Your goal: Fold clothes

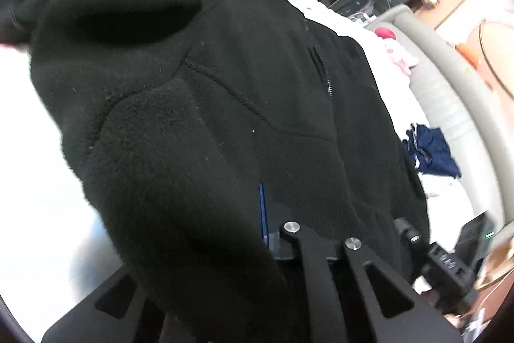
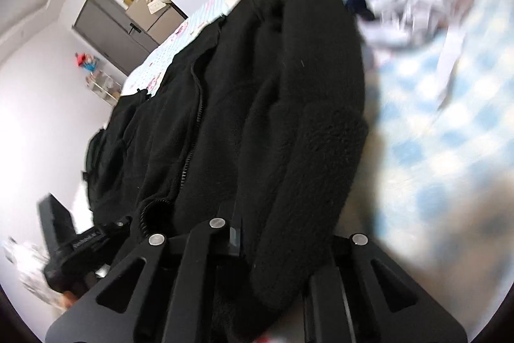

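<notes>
We grip a black fleece jacket (image 1: 199, 105) in both tongs: left tongs (image 1: 273, 233) and right tongs (image 2: 257, 243) clenched on its fabric, jacket spread over the checked bed (image 2: 449, 118).

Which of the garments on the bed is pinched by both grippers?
The black fleece jacket, with a front zipper. It fills both wrist views. The navy garment lies apart near the bed's edge, untouched and far smaller in view.
</notes>
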Available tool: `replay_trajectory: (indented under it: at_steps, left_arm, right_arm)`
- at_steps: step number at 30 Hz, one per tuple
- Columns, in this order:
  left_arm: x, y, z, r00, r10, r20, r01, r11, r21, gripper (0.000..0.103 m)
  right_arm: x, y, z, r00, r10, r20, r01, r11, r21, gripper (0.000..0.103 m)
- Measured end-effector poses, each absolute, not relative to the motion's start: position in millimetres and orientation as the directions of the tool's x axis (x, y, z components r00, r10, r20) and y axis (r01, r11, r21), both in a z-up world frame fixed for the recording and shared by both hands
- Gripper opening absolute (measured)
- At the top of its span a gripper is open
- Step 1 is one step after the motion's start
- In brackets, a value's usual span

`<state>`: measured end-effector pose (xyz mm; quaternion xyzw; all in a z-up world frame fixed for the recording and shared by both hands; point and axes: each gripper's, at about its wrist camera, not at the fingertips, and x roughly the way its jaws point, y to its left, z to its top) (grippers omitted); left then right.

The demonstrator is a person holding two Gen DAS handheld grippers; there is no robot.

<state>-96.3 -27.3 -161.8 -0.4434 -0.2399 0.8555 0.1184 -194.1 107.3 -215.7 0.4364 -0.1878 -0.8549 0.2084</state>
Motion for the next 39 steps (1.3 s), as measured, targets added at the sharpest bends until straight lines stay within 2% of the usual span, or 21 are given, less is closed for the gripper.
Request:
replay_trajectory:
  at_steps: [2,12,16,19,21,22,25,29,32,39]
  left_arm:
    - [-89.2,-28.9,-152.6,-0.586,0.403,-0.703,0.009,-0.864,-0.503,0.005]
    - [-38.3,-43.8,-127.2,-0.583,0.38,-0.718,-0.022,-0.891,-0.454,0.005]
    - [-30.1,-45.9,-146.1,-0.544,0.39,-0.742,-0.015,-0.889,-0.457,0.005]
    - [-38.2,-51.2,-177.2,-0.504,0.393,-0.77,0.026,-0.884,-0.467,0.009]
    - [-38.6,-52.4,-176.0,-0.511,0.392,-0.765,0.029,-0.882,-0.471,0.009]
    - [-36.8,-51.1,-172.2,-0.511,0.381,-0.771,0.012,-0.893,-0.449,0.011]
    - [-28.5,-49.9,-164.7,-0.499,0.354,-0.791,-0.019,-0.917,-0.399,0.021]
    - [-14.7,-58.0,-155.5,-0.48,0.339,-0.809,-0.016,-0.926,-0.378,0.033]
    - [3.3,-66.6,-142.2,-0.501,0.292,-0.815,-0.001,-0.942,-0.336,0.037]
    - [27.3,-39.2,-87.8,-0.638,0.109,-0.762,-0.075,-0.994,-0.079,0.038]
  right_arm:
    - [-187.7,101.1,-202.5,-0.557,-0.492,-0.669,0.215,-0.864,0.456,0.008]
    - [-144.0,118.8,-166.1,-0.587,-0.517,-0.623,0.246,-0.847,0.471,0.008]
    - [-121.0,132.9,-174.7,-0.566,-0.522,-0.638,0.226,-0.843,0.488,0.008]
    - [-136.1,126.9,-223.2,-0.493,-0.463,-0.736,0.19,-0.883,0.429,0.01]
    - [-141.4,135.3,-229.8,-0.479,-0.502,-0.72,0.144,-0.854,0.499,0.01]
    - [-143.6,139.7,-227.7,-0.482,-0.522,-0.704,0.127,-0.837,0.533,0.012]
    - [-140.5,140.1,-216.8,-0.504,-0.501,-0.703,0.145,-0.852,0.503,0.019]
    - [-129.2,148.2,-207.6,-0.519,-0.48,-0.708,0.111,-0.858,0.501,0.022]
    - [-116.7,156.7,-193.1,-0.553,-0.441,-0.707,0.089,-0.875,0.476,0.029]
    - [-88.4,137.3,-134.3,-0.718,-0.249,-0.649,0.125,-0.965,0.232,0.029]
